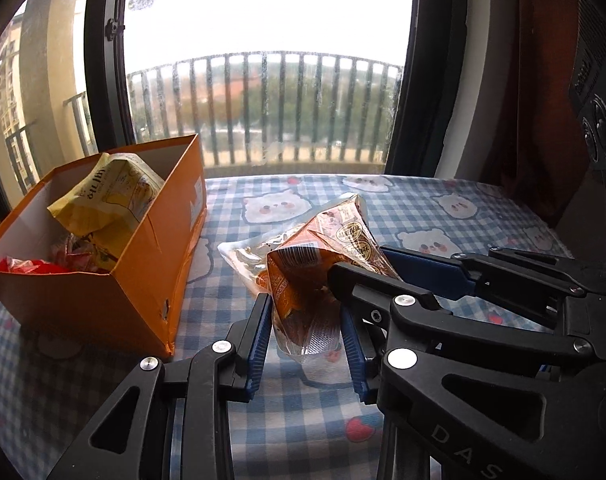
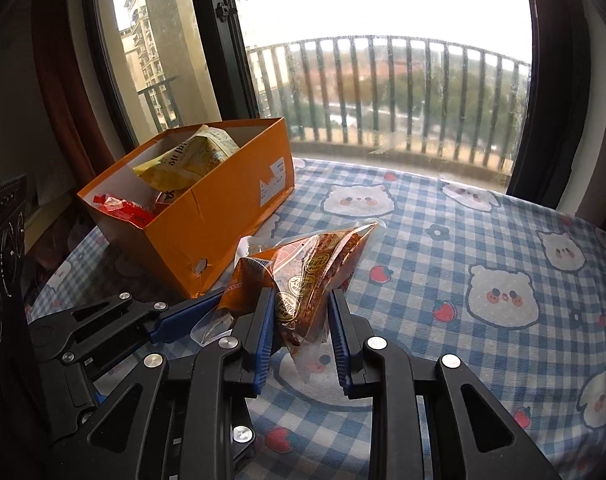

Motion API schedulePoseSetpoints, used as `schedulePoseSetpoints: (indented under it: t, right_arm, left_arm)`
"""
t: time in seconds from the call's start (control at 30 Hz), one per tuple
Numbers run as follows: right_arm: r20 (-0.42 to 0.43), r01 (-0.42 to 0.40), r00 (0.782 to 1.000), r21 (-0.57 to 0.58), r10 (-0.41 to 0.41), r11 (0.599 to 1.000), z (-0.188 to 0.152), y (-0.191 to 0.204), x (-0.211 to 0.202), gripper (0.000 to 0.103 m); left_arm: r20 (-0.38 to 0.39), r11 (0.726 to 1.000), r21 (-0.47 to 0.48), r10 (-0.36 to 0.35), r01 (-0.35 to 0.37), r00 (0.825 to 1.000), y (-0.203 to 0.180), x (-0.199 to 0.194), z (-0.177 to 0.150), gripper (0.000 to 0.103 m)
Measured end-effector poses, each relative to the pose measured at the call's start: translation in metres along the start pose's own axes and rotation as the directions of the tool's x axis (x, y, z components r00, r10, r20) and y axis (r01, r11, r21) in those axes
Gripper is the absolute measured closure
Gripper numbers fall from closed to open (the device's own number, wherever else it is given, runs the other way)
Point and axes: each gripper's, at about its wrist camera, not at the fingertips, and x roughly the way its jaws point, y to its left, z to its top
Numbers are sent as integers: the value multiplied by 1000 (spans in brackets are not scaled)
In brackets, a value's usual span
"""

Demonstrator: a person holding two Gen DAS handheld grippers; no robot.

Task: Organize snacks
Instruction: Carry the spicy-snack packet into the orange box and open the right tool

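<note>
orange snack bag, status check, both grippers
Left gripper and right gripper both open around orange snack bag. Orange box to the left, path unobstructed.

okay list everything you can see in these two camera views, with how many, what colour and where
Snack bag: one, orange with clear plastic ends, on the tablecloth right of the box, between the fingers of both grippers.
Box: one, orange cardboard, open, at the table's left side near the window.
Yellow snack bag: one, sticking up inside the box.
Red wrapped snacks: several, exact count unclear, in the box's near end.
Tablecloth: one, blue and white check with bears and strawberries, covering the table.
Window: balcony railing outside, behind the table.
Left gripper: black with blue fingers, around the bag's near end.
Right gripper: black, blue fingers, around the same bag.
</note>
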Motion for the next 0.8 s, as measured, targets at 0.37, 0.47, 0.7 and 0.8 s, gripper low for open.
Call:
schedulePoseSetpoints:
  t: [0.37,0.47,0.7,0.8]
  right_arm:
    - [103,18,995,-37,-15,999,26,21,-40,74]
    - [120,23,993,-46,-17,999,33,27,-43,74]
    - [153,18,988,-75,-7,997,52,46,-39,74]
    - [165,6,986,-87,8,996,62,54,-33,74]
  left_arm:
    - [101,1000,15,19,-20,995,2,-42,22,69]
    - [120,1000,8,19,-20,993,11,-48,29,69]
    - [157,999,-20,38,-35,987,34,-55,44,69]
    - [171,998,-41,54,-48,984,50,-56,49,69]
